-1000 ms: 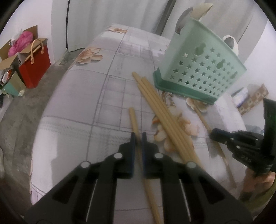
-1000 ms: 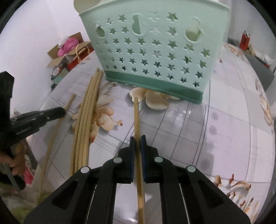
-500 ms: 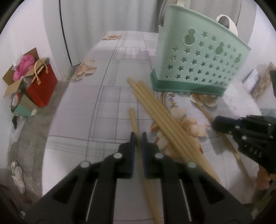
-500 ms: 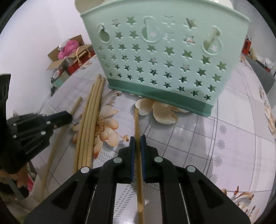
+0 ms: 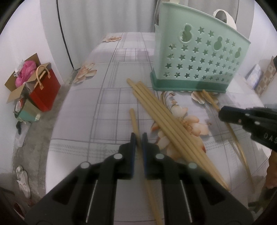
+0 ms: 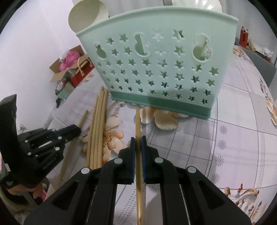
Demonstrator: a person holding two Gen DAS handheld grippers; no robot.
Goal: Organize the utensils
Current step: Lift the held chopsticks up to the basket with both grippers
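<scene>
A mint-green utensil basket point(image 5: 197, 57) point(image 6: 159, 69) with star cut-outs stands upright on the flowered tablecloth. In front of it lies a bundle of several bamboo chopsticks point(image 5: 166, 121) point(image 6: 97, 124). My left gripper point(image 5: 138, 136) is shut on a single chopstick point(image 5: 134, 119) whose tip points toward the bundle's far end. My right gripper point(image 6: 137, 140) is shut on another chopstick point(image 6: 137, 119), whose tip reaches the basket's dark green base. Each gripper shows in the other's view, the right gripper point(image 5: 223, 112) and the left gripper point(image 6: 76, 129).
A white cup point(image 6: 86, 15) and other utensils stick up from the basket. Off the table's left edge, a red gift bag point(image 5: 45, 88) and a cardboard box point(image 5: 19, 83) sit on the floor. A red canister point(image 6: 244, 36) stands far right. A hand point(image 6: 22, 190) holds the left gripper.
Both views have swung so the basket now stands upright and closer. Each gripper keeps its chopstick clamped; the right one's chopstick tip has come nearer the basket's base.
</scene>
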